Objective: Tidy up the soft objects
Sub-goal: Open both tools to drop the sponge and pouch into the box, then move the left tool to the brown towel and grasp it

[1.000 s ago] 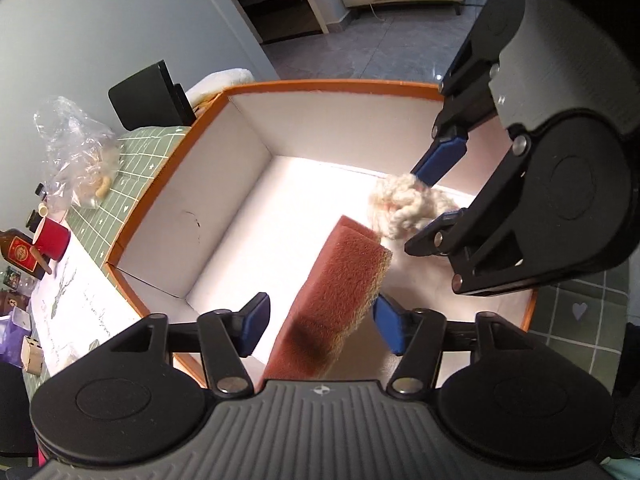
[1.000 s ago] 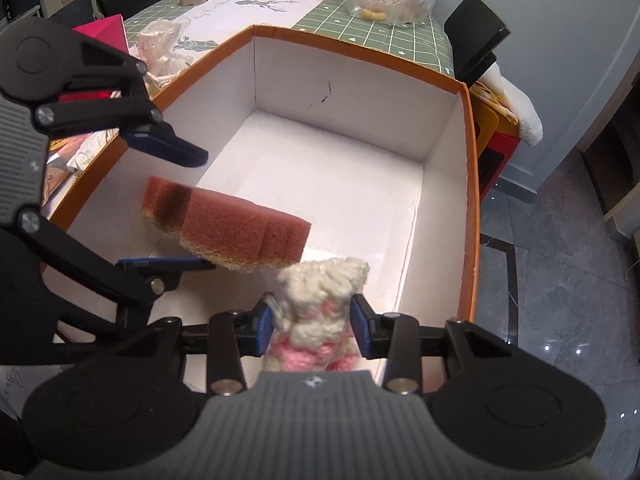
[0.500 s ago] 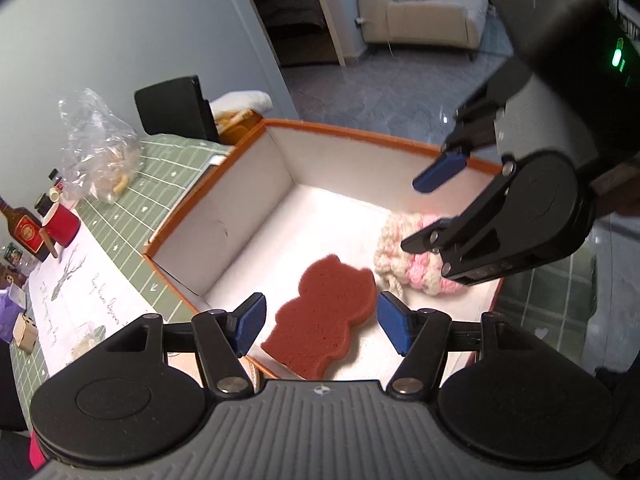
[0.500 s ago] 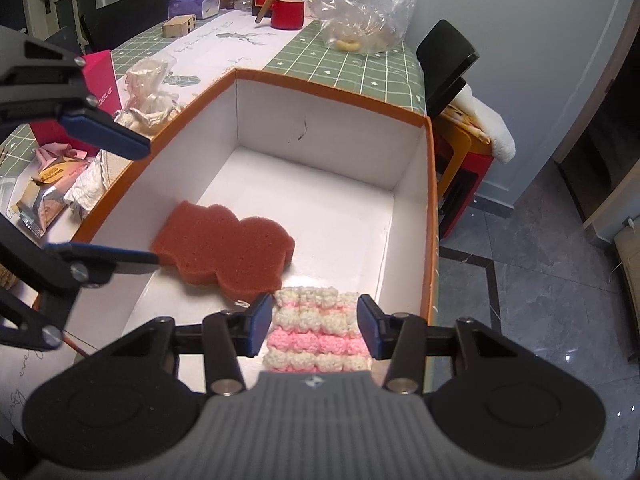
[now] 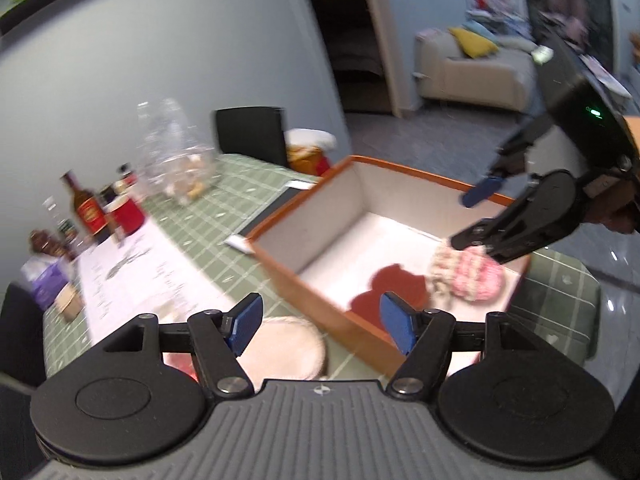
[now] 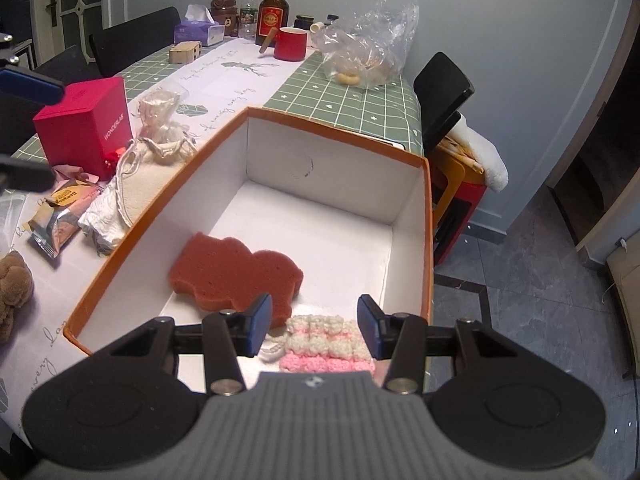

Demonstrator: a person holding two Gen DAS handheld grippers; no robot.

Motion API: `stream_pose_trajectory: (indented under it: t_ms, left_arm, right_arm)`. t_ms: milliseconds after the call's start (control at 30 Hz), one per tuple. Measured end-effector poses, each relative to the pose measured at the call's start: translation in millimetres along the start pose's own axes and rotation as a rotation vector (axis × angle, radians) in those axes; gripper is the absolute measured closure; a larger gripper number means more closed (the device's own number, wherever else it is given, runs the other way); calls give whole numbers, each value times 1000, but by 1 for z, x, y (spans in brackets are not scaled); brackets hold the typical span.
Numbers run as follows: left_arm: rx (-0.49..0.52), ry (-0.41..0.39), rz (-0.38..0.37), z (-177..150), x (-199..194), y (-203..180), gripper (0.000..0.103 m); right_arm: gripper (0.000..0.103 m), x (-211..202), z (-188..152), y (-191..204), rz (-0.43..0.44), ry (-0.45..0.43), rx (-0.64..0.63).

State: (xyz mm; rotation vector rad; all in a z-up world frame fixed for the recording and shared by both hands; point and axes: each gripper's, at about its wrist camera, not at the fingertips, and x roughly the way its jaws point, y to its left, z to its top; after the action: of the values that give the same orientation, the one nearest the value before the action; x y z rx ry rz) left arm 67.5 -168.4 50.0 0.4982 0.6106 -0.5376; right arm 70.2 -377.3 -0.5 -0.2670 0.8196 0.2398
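Note:
An orange-rimmed white box (image 6: pixel 427 216) stands on the table; it also shows in the left wrist view (image 5: pixel 296 220). A rust-red sponge (image 6: pixel 234 274) lies flat on its floor, also in the left wrist view (image 5: pixel 386 286). A pink and cream knitted cloth (image 6: pixel 328 346) lies beside it, also in the left wrist view (image 5: pixel 468 276). My right gripper (image 6: pixel 314 326) is open and empty above the cloth. My left gripper (image 5: pixel 322 326) is open and empty, above the box's near rim. The right gripper (image 5: pixel 472 216) shows over the box in the left wrist view.
Left of the box lie a cream drawstring bag (image 6: pixel 136 184), a red carton (image 6: pixel 86 128), a snack packet (image 6: pixel 56 216) and a brown plush (image 6: pixel 12 288). At the far end stand a red mug (image 6: pixel 290 44), bottles, a tissue box and a plastic bag (image 6: pixel 368 48).
Both grippers let go: the sponge and the knitted cloth dropped onto the box floor. Both grippers then rose and pulled back, the left one swinging away toward the table.

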Motion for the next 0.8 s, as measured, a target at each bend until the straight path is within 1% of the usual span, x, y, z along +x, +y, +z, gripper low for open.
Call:
stream_pose_trajectory:
  t_ms: [133,200,333,400,433,500,633,700,767,800]
  left_arm:
    - [-97,-9,55,-22,-13,30,22]
    - [-142,6,72,-34,-19,46,22]
    - [-219,21,140,-58,-35,80,21]
    - [-300,16,159,-74,-44,97,17]
    - [-341,16,157,-82,-46,104,16]
    - [-399,29,161,-100,-48,116,16]
    - [-478,75,216,-129,-50,136,16]
    - [-515,93,228,-143,-53,146,16]
    - [-545,105,242,-154,-53,153,16]
    - [-556,109,250,-162,-55,155,16]
  right_arm:
    - [55,-2,2,9,2,-14,-22]
    - [54,-3,2,13,3,-16,-37]
    - [54,-4,4,21,4,-23,-60]
    - [51,-5,7,25,0,-36,-64]
    - [46,-6,8,27,-2,-45,-64]
    - [45,-8,13,33,-1,-69,-63]
    - [45,-13,26,54,35,-114,-82]
    - [44,-14,31,69,66,-136,-109]
    - [39,-16,36,87,101,-156,-144]
    - [39,-16,39,96,111,-160,-160]
